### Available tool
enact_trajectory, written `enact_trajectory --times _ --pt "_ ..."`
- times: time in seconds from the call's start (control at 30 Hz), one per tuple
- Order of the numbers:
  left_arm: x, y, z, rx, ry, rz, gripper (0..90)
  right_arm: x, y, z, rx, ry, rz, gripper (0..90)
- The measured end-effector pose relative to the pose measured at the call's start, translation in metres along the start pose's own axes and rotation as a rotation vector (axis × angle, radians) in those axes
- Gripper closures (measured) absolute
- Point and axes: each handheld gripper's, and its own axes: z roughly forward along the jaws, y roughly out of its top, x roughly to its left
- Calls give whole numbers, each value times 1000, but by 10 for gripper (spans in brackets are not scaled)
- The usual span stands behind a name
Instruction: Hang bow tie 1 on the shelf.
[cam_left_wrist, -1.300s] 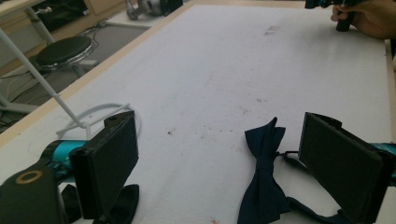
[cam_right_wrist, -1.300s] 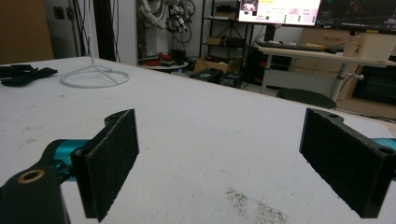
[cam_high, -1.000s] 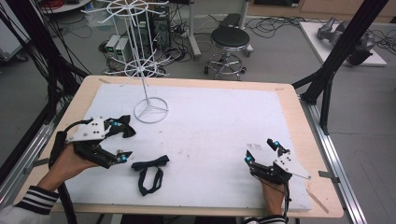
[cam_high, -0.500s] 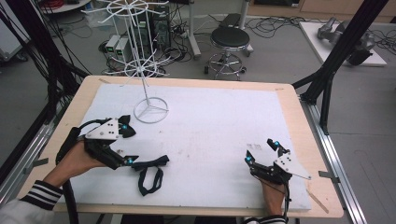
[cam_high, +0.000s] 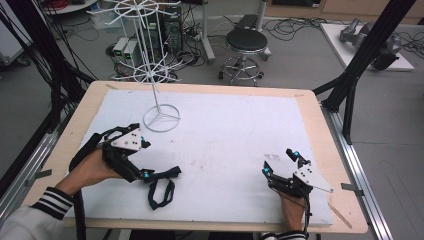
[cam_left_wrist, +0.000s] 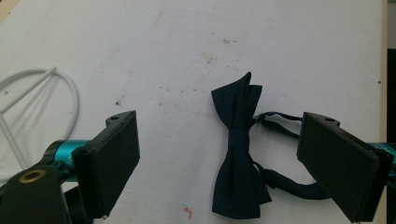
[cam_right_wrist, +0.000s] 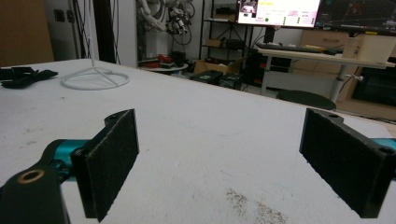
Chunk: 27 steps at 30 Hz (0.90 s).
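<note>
Approach step: L gripper (cam_left_wrist: 219, 154) is held spread over bow tie (cam_left_wrist: 238, 154); R gripper (cam_high: 282, 162), at 4 o'clock on worktop (cam_high: 225, 130), spread, idle. Next: jaws lowered, closed on knot.

A dark navy bow tie (cam_left_wrist: 238, 154) lies flat on the white surface. It sits near the front-left corner. Its thin strap (cam_high: 161, 192) loops toward the front edge.

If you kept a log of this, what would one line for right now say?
left gripper: open, over bow tie | right gripper: open, idle on white mat | wire stand: upright
</note>
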Motion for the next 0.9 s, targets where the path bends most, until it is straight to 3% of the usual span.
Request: enact_trajectory --times 0.5,0.7,0.9 --pt "1 5 21 99 -48 17 152 0 0 -1 -3 4 7 112" --pt "-1 7 29 134 -68 6 154 0 0 -1 -2 3 8 112" --pt "-4 6 38 161 -72 30 170 0 0 -1 -2 4 7 112"
